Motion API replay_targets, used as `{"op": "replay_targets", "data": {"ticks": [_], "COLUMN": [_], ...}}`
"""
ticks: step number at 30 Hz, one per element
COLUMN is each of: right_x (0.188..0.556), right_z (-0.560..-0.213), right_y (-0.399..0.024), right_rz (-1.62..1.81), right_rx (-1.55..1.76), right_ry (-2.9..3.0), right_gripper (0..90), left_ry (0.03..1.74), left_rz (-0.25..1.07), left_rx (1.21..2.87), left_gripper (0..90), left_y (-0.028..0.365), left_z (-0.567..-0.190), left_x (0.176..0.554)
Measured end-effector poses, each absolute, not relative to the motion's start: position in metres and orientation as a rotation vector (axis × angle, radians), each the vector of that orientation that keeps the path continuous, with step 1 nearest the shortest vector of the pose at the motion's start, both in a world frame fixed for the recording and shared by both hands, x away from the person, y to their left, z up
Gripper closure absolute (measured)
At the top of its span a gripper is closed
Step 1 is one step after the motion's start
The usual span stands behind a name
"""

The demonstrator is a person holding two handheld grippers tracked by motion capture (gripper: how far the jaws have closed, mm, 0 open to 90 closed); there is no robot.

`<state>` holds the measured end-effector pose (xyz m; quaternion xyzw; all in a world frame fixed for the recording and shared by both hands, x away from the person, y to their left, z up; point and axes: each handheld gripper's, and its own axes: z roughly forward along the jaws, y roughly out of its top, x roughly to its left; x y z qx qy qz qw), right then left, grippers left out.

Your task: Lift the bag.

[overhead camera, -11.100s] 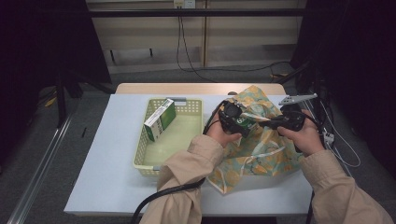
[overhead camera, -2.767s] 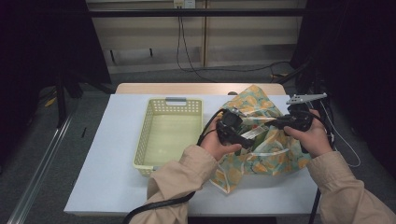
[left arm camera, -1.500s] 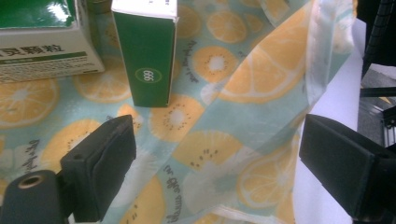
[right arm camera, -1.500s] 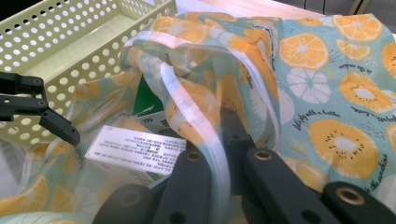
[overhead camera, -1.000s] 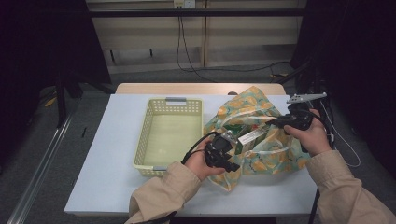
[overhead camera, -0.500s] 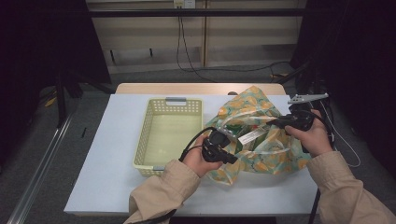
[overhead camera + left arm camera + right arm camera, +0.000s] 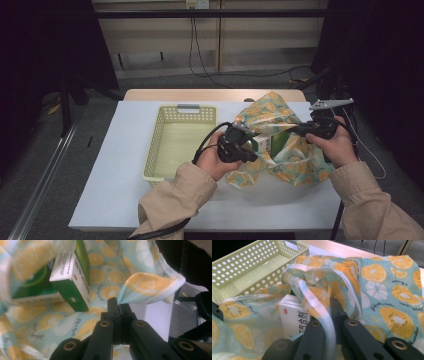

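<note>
Since a second ago the left gripper [image 7: 239, 145] has lifted its edge of the fruit-print bag [image 7: 295, 150], so the mouth gapes wider and the green carton [image 7: 267, 144] shows inside. Over that same second its jaws have been closing; they now stand shut on the bag's rim cloth, pinched at the tips in the left gripper view [image 7: 119, 305]. The carton [image 7: 72, 275] hangs tilted within the bag, at about ten o'clock from those tips. The right gripper [image 7: 320, 129] is clamped shut on the far rim, at three o'clock from the carton, with the white strap [image 7: 317, 307] draped over its jaws. At nine o'clock from the bag stands the yellow basket [image 7: 161, 145], on the white table [image 7: 120, 165]. To do this well, I judge both pinches should hold firm and pull apart evenly, keeping the mouth raised so the carton settles to the bottom rather than tipping out.
</note>
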<state>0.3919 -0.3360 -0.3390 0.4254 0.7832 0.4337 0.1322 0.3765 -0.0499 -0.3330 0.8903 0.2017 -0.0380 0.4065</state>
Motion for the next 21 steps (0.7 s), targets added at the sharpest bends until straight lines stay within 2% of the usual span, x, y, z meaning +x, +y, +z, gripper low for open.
{"op": "replay_targets", "data": {"ticks": [21], "right_x": [0.401], "right_z": [-0.272], "right_y": [-0.327], "right_rz": [1.290], "right_rx": [1.145], "right_ry": [2.190], "right_gripper": [89.8], "left_ry": [0.554], "left_rz": [0.084], "left_rx": [2.187], "left_gripper": [90.0], "left_y": [-0.040], "left_z": [-0.250], "left_x": [0.415]}}
